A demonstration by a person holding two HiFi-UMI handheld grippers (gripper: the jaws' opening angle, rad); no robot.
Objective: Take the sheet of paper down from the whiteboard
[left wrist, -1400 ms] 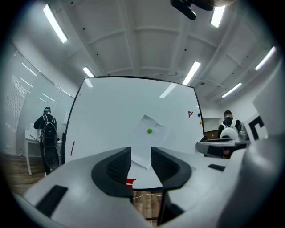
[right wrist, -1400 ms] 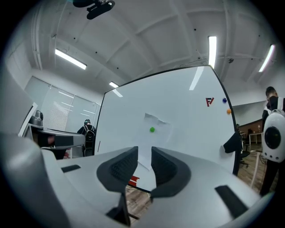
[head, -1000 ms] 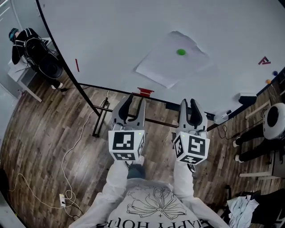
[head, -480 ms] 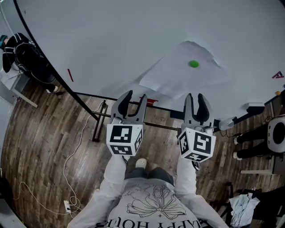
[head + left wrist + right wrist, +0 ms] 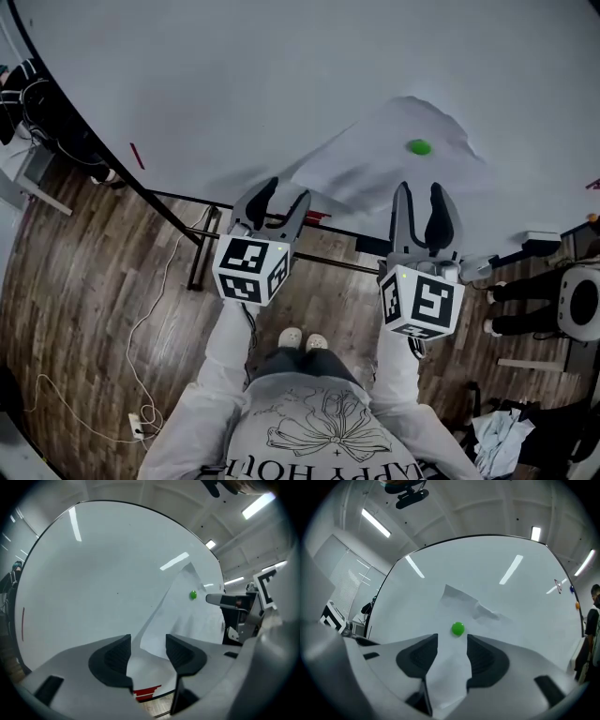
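Sheet of paper (image 5: 375, 159): on whiteboard (image 5: 234, 84), 1 o'clock, pinned by green magnet (image 5: 418, 146). Left gripper (image 5: 281, 194), right gripper (image 5: 420, 192): jaws just opened wide, empty, now nearer the board. Grab likely next.

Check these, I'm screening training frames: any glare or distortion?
Left gripper view: light streaks glare on the whiteboard, its edge bowed by fisheye. Right gripper view: similar streaks, dark corners, green magnet sharp. Head view: even light, sheet of paper crisp.

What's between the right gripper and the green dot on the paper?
Nothing. In the right gripper view the right gripper, jaws just opened and empty, faces the green magnet on the bare paper.
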